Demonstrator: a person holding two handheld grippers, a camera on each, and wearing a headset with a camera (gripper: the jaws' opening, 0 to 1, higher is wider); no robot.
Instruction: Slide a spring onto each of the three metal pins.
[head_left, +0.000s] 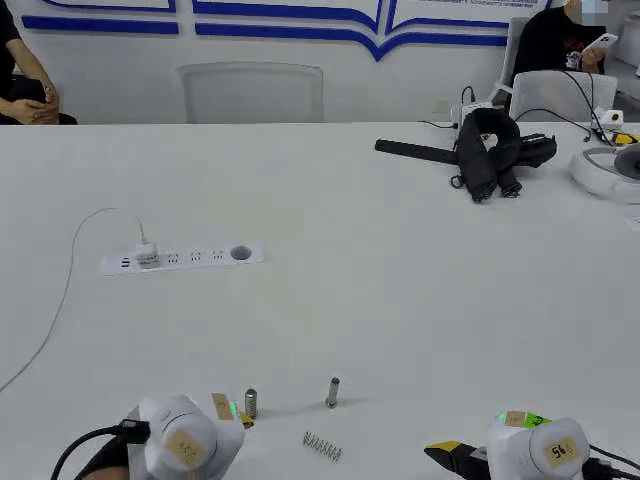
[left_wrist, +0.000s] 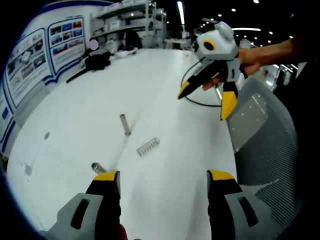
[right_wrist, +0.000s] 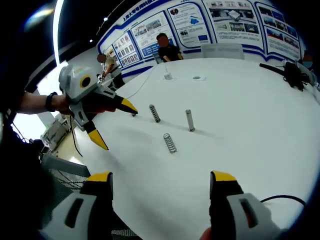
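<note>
Evidently spread and empty: left gripper (left_wrist: 162, 176), right gripper (right_wrist: 161, 176), by near edge of white table (head_left: 400, 250). Loose spring (head_left: 322, 446) flat between them, before bare pin (head_left: 332, 392) and second pin (head_left: 251, 402), perhaps spring-wrapped. Open tabletop beyond to power strip (head_left: 185, 258).

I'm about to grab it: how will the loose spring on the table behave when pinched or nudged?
Lying on its side on the smooth table, the spring would probably roll if nudged. Its thin open coils look light and may squash or slip from the fingers.
</note>
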